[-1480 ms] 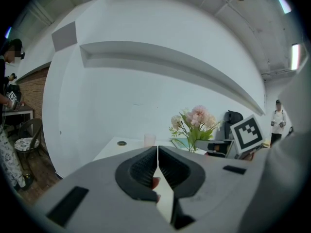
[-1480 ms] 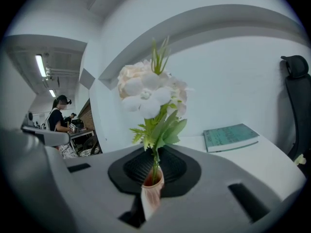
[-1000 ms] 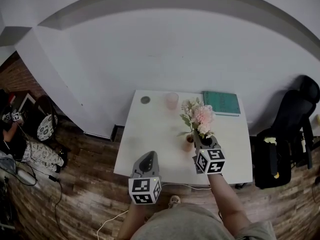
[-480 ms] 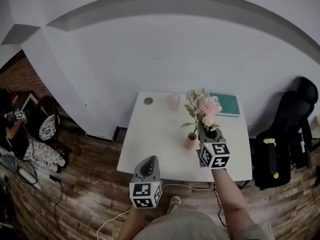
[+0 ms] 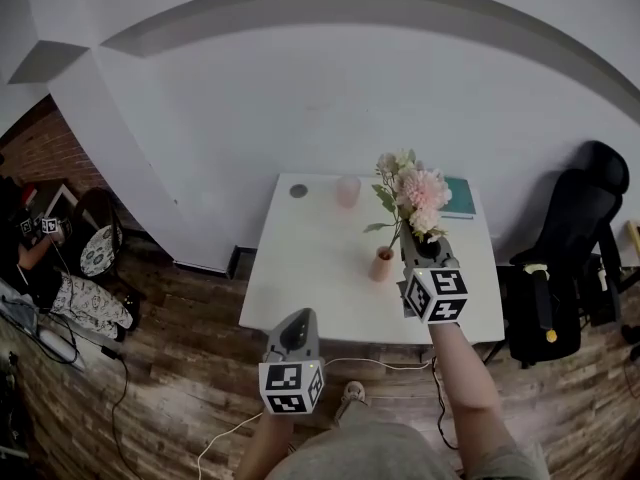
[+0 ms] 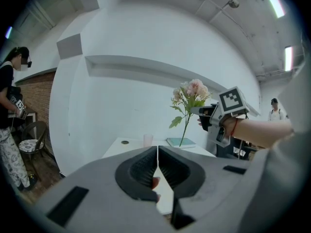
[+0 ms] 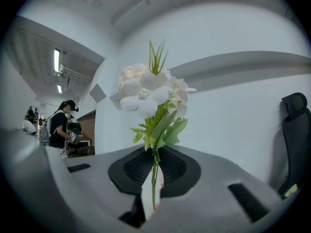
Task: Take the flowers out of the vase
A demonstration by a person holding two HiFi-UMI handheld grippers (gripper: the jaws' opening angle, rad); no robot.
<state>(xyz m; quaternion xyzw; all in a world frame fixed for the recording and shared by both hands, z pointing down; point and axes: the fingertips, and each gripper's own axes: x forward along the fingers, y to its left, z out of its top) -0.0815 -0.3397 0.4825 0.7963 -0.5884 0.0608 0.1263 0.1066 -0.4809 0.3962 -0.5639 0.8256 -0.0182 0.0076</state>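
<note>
Print on the teal book [image 5: 462, 196] at the far edge of the counter [image 5: 320, 278] was too small to read. The only clear patterns were the black-and-white square markers on each tool's cube.

The right tool [image 5: 419, 246] was clamped on the thin green stem of the flowers [image 5: 412, 190]. In the right gripper view its jaws stood nearly together, with the stem pinched upright between the pads. The pink and cream blooms rose above that tool, over the counter.

The stem's lower end reached down close to the mouth of the small orange-pink vase [image 5: 381, 264]. Whether it had fully cleared the rim could not be told. The vase stood upright near the middle of the counter, just left of the right tool in the head view.

The left tool [image 5: 298, 318] had its jaws together on nothing. It was held by the counter's near edge, well apart from the vase.

A pale pink cup [image 5: 347, 191] and a small dark round object [image 5: 298, 191] sat near the far edge. A black chair [image 5: 570, 258] stood to the right of the counter.
</note>
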